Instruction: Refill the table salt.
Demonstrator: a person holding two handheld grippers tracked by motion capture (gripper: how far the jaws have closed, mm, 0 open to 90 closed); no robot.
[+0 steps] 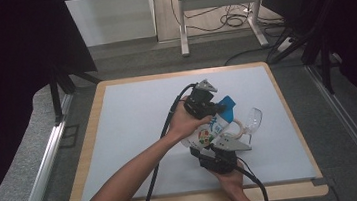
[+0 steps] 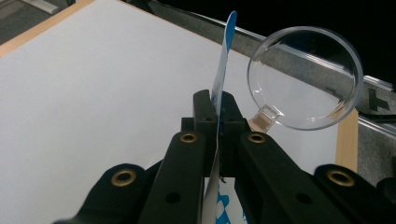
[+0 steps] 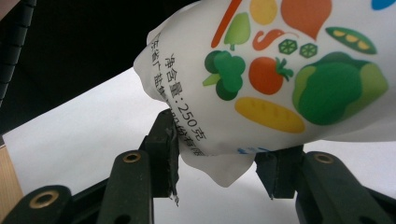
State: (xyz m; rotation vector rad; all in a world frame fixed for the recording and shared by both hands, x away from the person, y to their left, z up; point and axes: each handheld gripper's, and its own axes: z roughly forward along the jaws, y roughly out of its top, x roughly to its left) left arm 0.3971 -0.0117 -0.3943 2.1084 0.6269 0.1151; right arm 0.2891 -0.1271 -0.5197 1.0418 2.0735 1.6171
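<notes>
Nearest the bottom edge of the high view, the right gripper sits in the person's right hand, low and just right of centre. In its own view its two jaws are partly spread around the bottom corner of one white pouch printed with vegetables; the left pad touches the pouch's crumpled edge, the right pad sits just beside it, and I cannot tell whether they actually press on it.

A little farther up the frame, the one pouch hangs tilted between the two grippers, near the middle of the white table. Its blue top edge is pinched flat between the pressed-together jaws of the left gripper, held in the person's left hand, which reaches in diagonally from the lower left.

Just right of the pouch stands one clear wine glass, leaning; in the left gripper view its round mouth shows at the upper right.

Beyond the table, at the top of the frame, one desk frame stands over a tangle of cables on the floor.
</notes>
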